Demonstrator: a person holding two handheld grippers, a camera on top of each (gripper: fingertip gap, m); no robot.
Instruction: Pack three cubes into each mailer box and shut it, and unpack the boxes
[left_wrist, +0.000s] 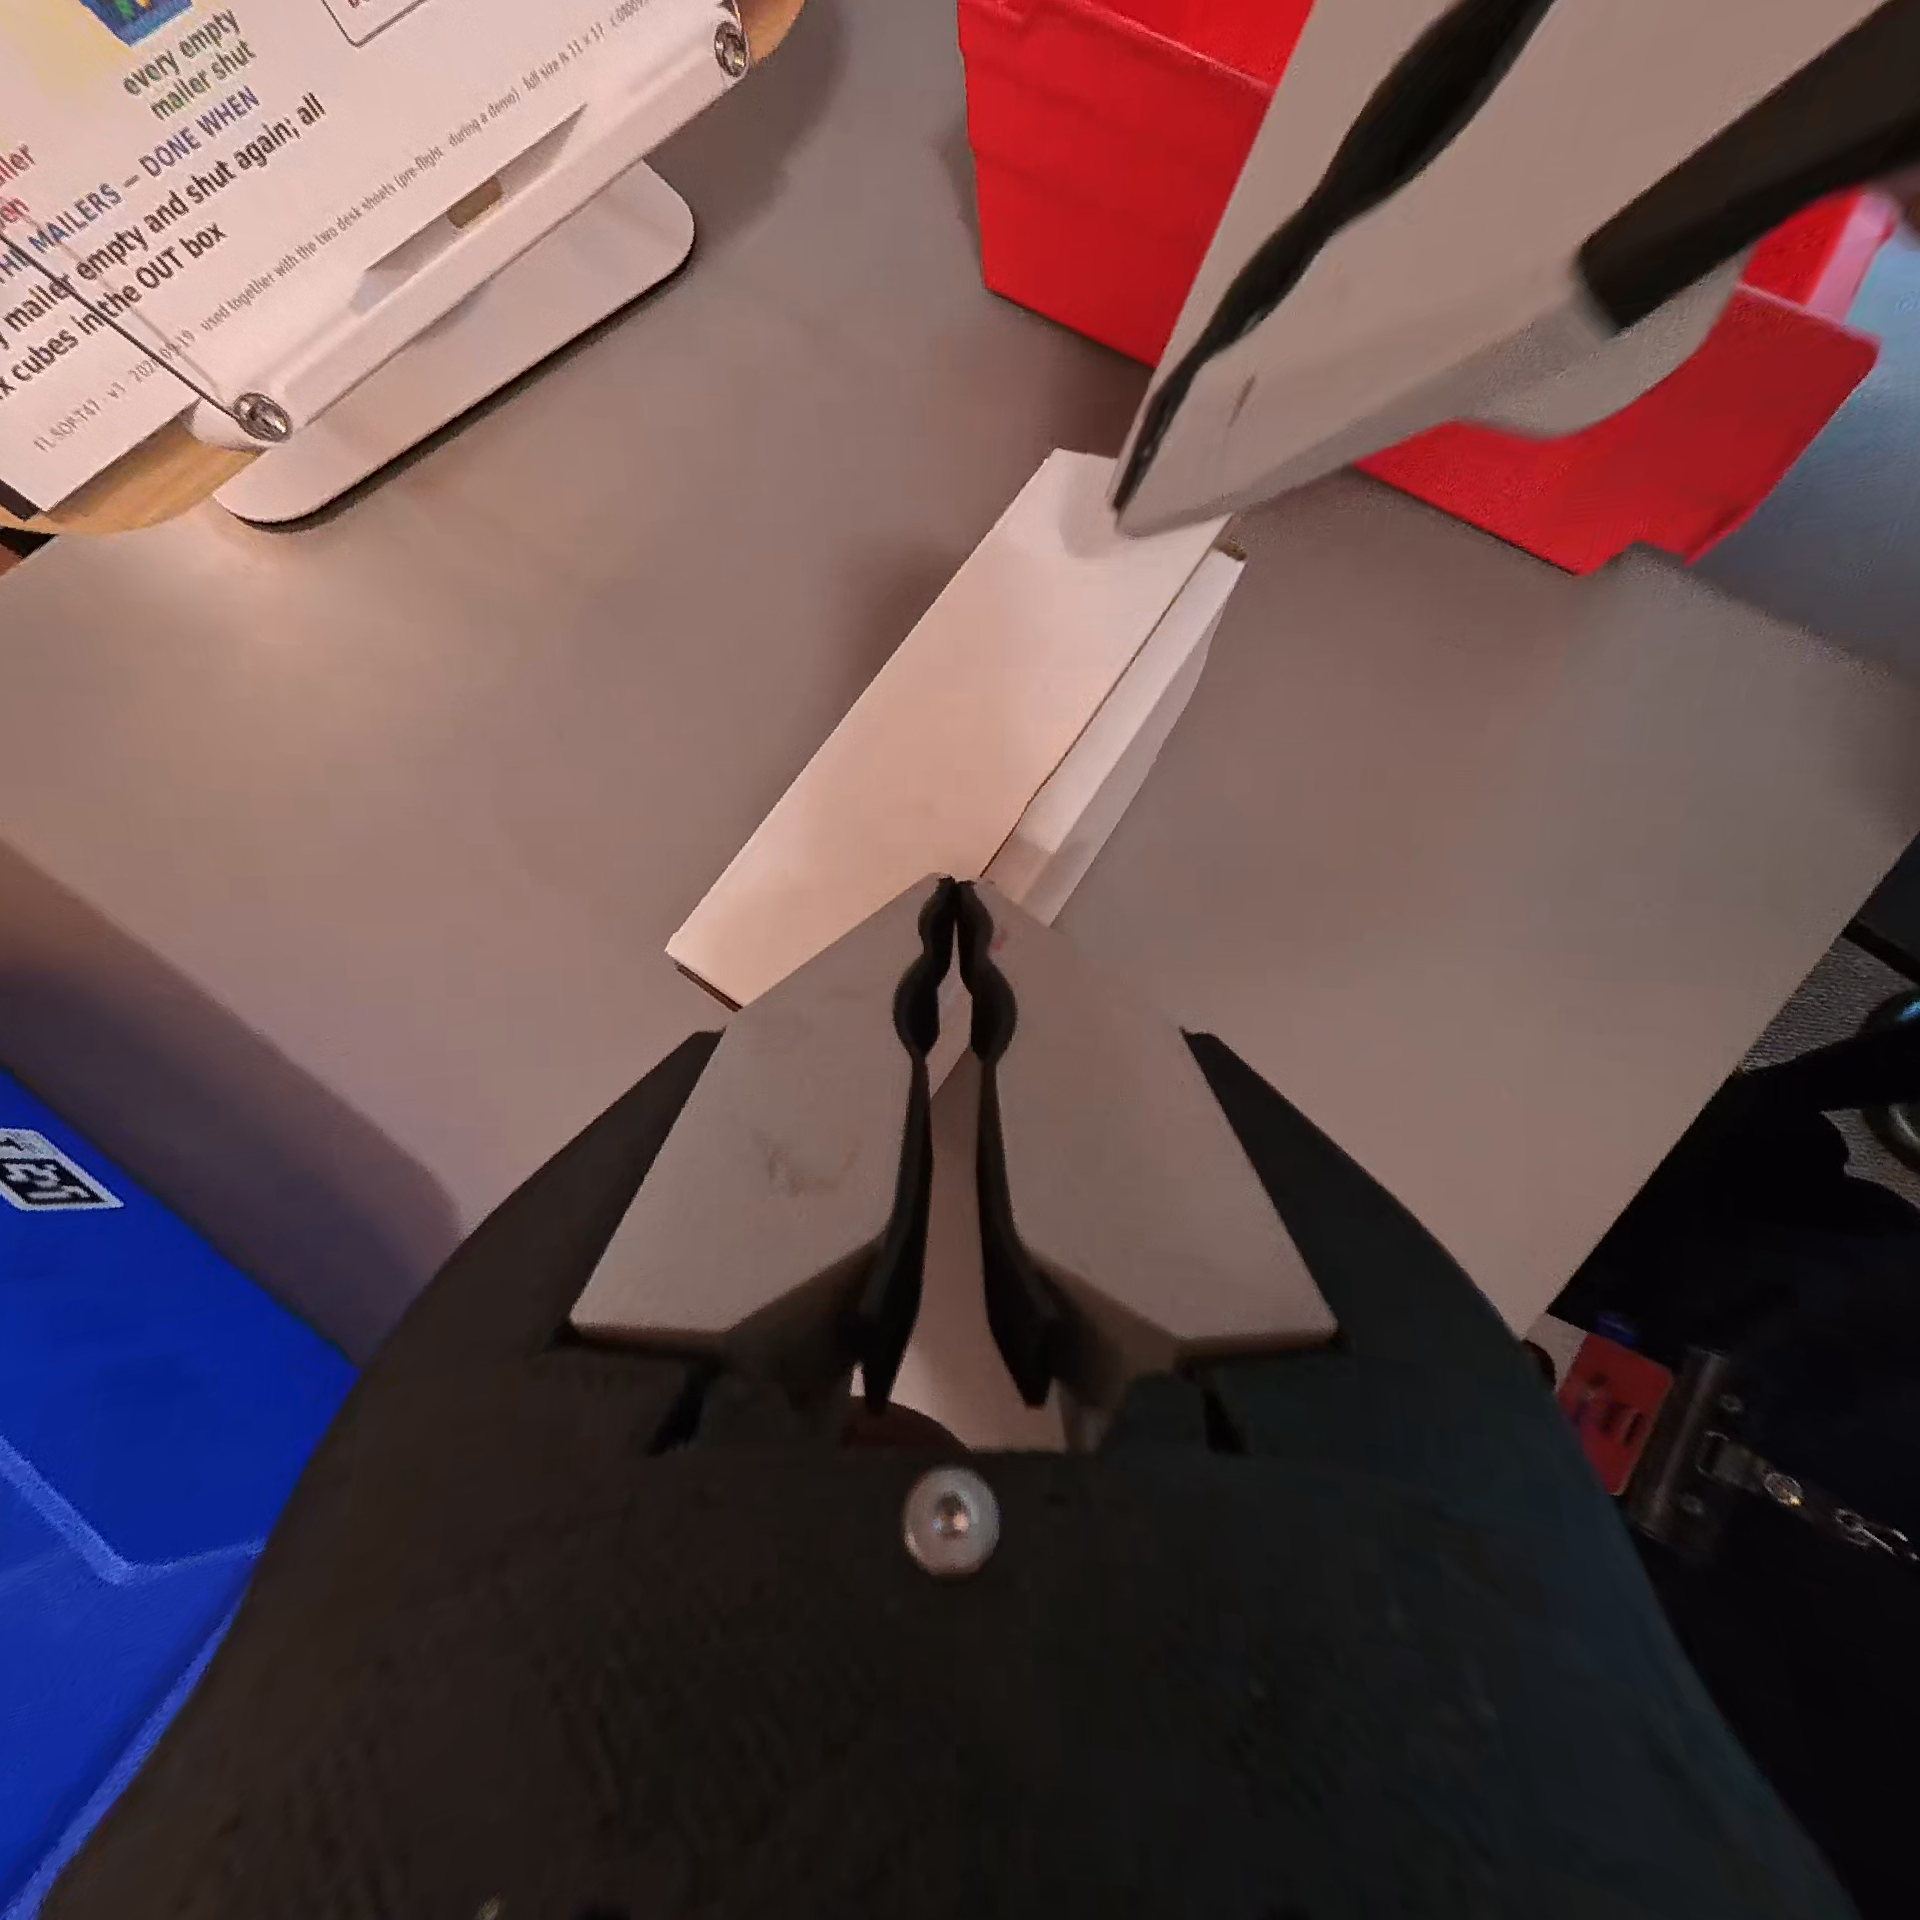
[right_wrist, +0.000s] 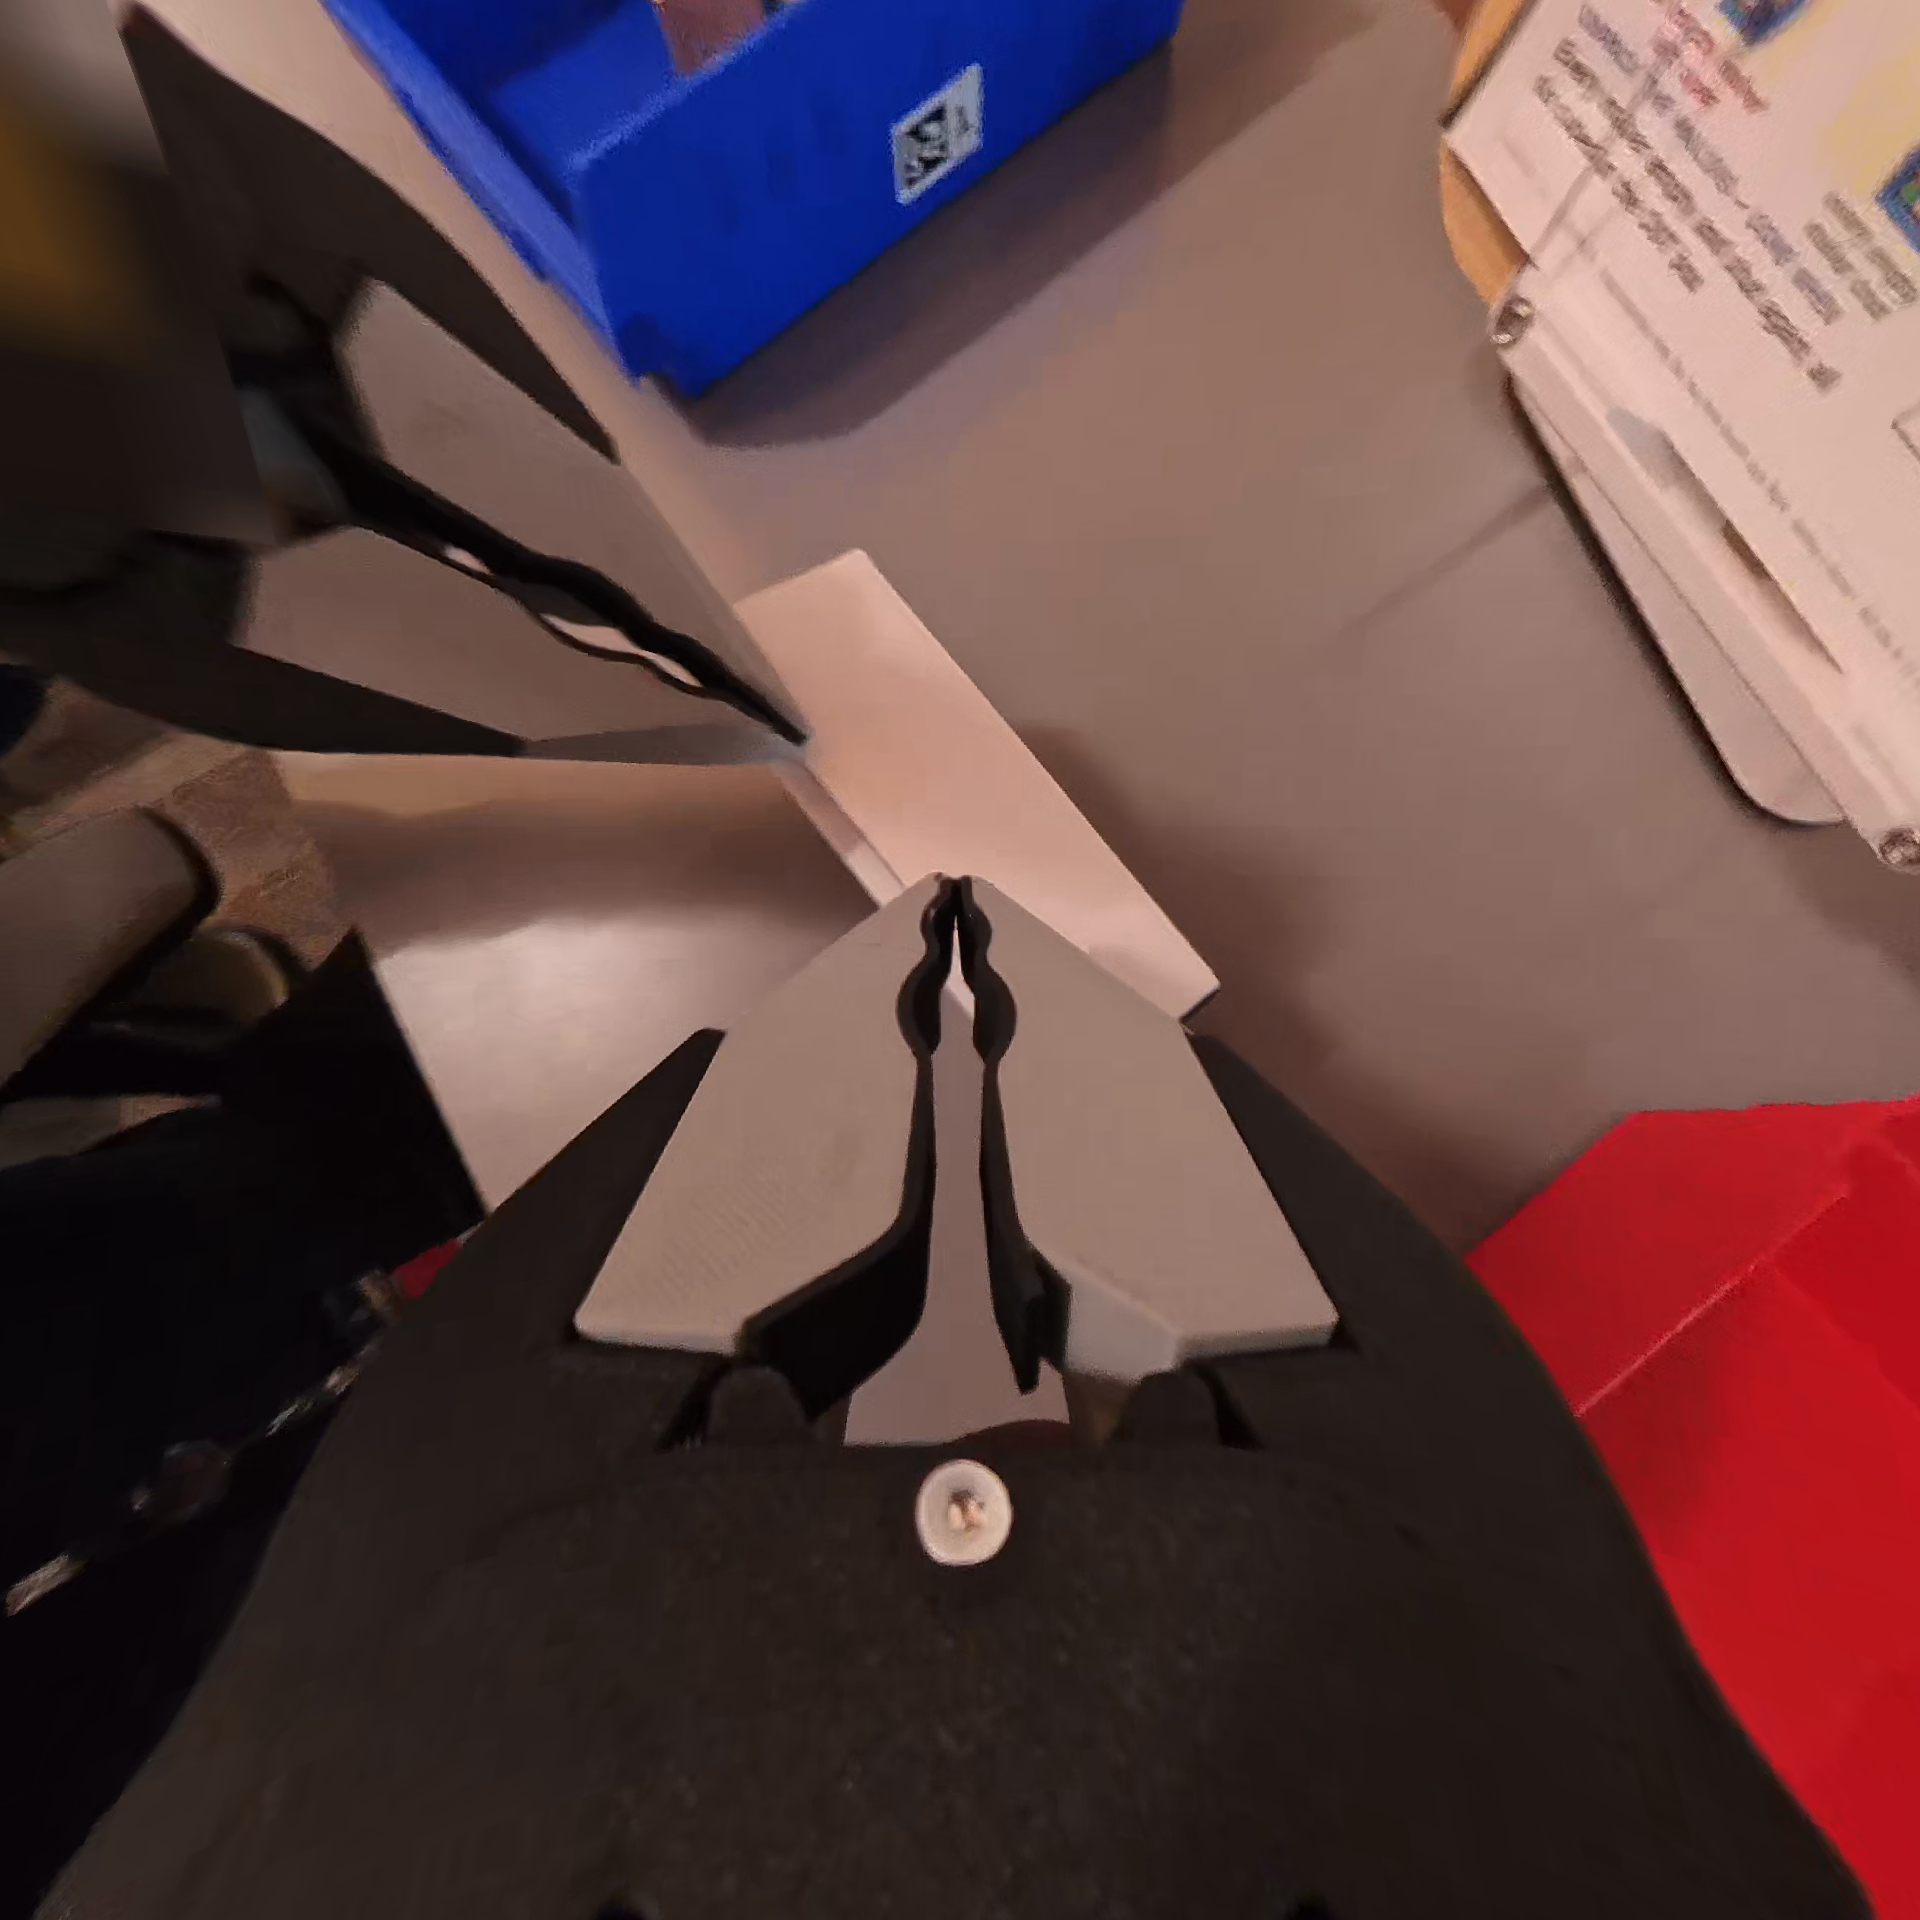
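Note:
A closed white mailer box (left_wrist: 966, 717) lies flat on the grey table; it also shows in the right wrist view (right_wrist: 966, 769). My left gripper (left_wrist: 956, 885) is shut and empty, its tips over the box's near end. My right gripper (right_wrist: 954, 883) is shut and empty, its tips over the opposite end. Each gripper shows in the other's view: the right one (left_wrist: 1127, 494) at the box's far corner, the left one (right_wrist: 795, 732) at the box's far left edge. I cannot tell whether the tips touch the lid. No cubes show beside the box.
A blue bin (left_wrist: 114, 1382) stands at the lower left of the left wrist view and also at the top of the right wrist view (right_wrist: 748, 177). A red bin (left_wrist: 1122, 187) stands behind the box, also seen in the right wrist view (right_wrist: 1714, 1299). A printed sheet on a white stand (left_wrist: 343, 208) is at the table's back. Left tips to right tips: about 7 cm.

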